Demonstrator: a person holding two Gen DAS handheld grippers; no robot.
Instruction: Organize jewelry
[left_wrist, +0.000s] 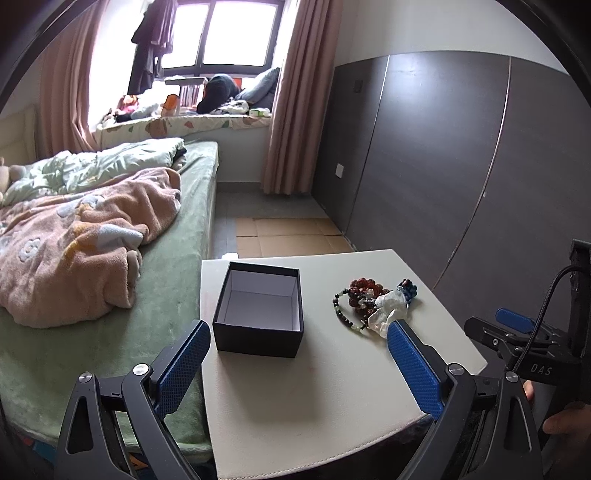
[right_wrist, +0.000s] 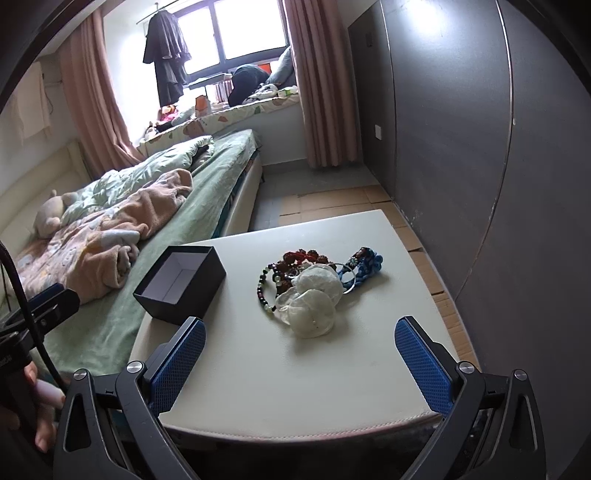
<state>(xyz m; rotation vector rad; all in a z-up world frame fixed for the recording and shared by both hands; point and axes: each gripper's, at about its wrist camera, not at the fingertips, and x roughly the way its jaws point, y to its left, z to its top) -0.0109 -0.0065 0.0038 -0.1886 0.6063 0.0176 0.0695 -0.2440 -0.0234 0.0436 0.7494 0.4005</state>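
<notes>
My left gripper (left_wrist: 299, 363) and right gripper (right_wrist: 301, 356) jaws spread and empty above the pale surface (right_wrist: 332, 387), open black box (left_wrist: 258, 310) left, jewelry pile (right_wrist: 310, 288) right, bed (left_wrist: 92, 258) beside

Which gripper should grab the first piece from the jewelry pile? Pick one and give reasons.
Right. The right gripper is open and points straight at the jewelry pile, which sits centred between its jaws. The left gripper, also open, faces the empty black box, with the pile off to its right.
</notes>
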